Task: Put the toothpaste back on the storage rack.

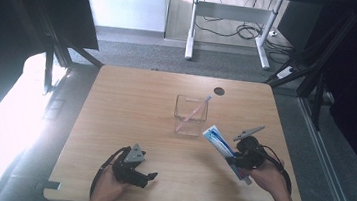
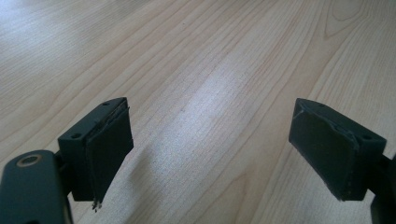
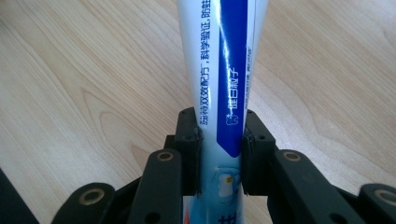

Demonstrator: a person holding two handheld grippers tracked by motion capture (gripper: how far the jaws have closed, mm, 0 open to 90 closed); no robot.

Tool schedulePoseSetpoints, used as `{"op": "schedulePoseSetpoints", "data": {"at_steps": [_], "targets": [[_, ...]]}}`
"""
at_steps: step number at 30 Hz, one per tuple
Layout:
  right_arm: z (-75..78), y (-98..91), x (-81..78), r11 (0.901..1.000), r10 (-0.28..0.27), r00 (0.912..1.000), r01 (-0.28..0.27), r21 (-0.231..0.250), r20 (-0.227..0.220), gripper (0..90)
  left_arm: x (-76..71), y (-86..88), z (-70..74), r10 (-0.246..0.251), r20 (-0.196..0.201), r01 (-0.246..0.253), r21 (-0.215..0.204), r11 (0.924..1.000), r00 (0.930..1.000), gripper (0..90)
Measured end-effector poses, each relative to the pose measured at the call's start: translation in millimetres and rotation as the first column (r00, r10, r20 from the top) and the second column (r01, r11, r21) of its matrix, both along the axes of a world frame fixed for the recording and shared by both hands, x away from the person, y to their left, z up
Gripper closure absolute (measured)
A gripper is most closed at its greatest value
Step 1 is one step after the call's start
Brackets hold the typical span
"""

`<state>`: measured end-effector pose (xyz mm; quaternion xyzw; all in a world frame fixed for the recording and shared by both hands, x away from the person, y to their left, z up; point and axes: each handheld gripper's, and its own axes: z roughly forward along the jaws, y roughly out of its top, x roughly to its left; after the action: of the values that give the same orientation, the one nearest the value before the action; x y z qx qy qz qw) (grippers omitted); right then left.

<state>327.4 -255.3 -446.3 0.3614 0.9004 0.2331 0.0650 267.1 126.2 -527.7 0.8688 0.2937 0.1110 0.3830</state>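
Right gripper [image 1: 234, 159] clamps a toothpaste tube [image 1: 218, 143] above a wooden table [image 1: 130, 105]; left gripper [image 1: 149, 179] rests open and empty.

From the high view, a person's right hand [image 1: 270, 178] holds its gripper at the table's near right, jaws pressed on both sides of a white and blue toothpaste tube that slants up and away toward a clear square cup [image 1: 190, 115]. That cup stands near the table's middle, just beyond the tube's far end, with a pink toothbrush [image 1: 193, 113] leaning inside it. In the right gripper view the tube [image 3: 222, 84] runs up between the two black pads, which squeeze its lower part, with wood grain behind. At the near left, the left hand [image 1: 107, 188] keeps the other gripper [image 2: 210, 154] low over bare tabletop, its jaws spread wide apart with nothing between them.
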Motion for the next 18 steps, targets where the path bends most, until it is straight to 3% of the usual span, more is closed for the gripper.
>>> {"op": "schedulePoseSetpoints", "data": {"at_steps": [18], "targets": [[32.7, 2.0, -0.2, 0.9938, -0.017, 0.9921, 0.003, 0.111, 0.125, 72.9, 0.1, -0.9, -0.9, 0.001, -0.001, -0.001, -0.004, 1.0, 1.0, 13.5]]}}
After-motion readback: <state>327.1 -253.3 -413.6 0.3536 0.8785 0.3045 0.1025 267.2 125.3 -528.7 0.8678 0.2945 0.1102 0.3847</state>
